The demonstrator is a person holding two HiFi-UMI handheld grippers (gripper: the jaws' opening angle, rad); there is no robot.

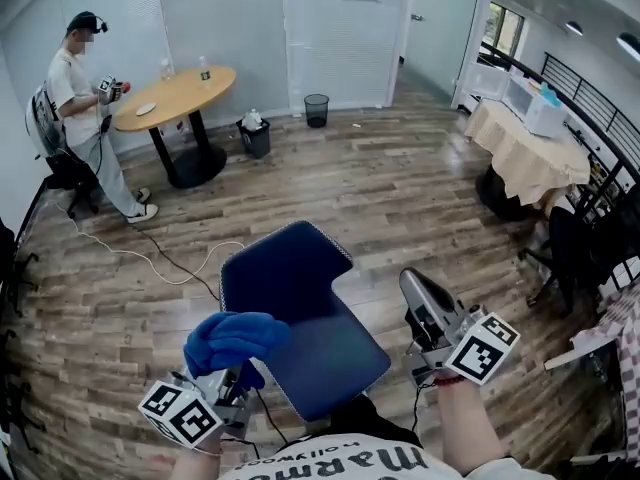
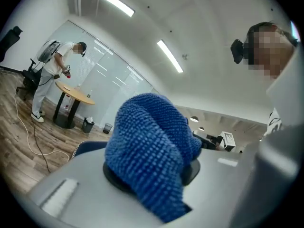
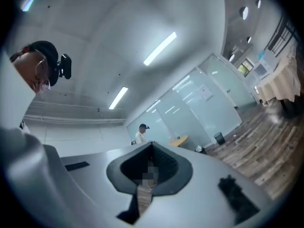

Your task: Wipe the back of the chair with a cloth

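Observation:
A blue chair stands right in front of me in the head view, its back [image 1: 283,268] on the far side and its seat [image 1: 335,360] nearer to me. My left gripper [image 1: 232,366] is low at the left, beside the seat, and is shut on a bunched blue cloth [image 1: 236,336]. In the left gripper view the cloth [image 2: 152,148] fills the space over the jaws and hides the tips. My right gripper [image 1: 418,290] is raised to the right of the seat, shut with nothing in it. Its jaws [image 3: 151,145] point up towards the ceiling.
A person stands at the far left by a round wooden table [image 1: 176,94]. Two bins [image 1: 255,136] [image 1: 316,109] stand near the back wall. A cable [image 1: 150,260] runs over the wooden floor towards the chair. A cloth-covered table [image 1: 522,146] and a dark chair [image 1: 580,250] are at the right.

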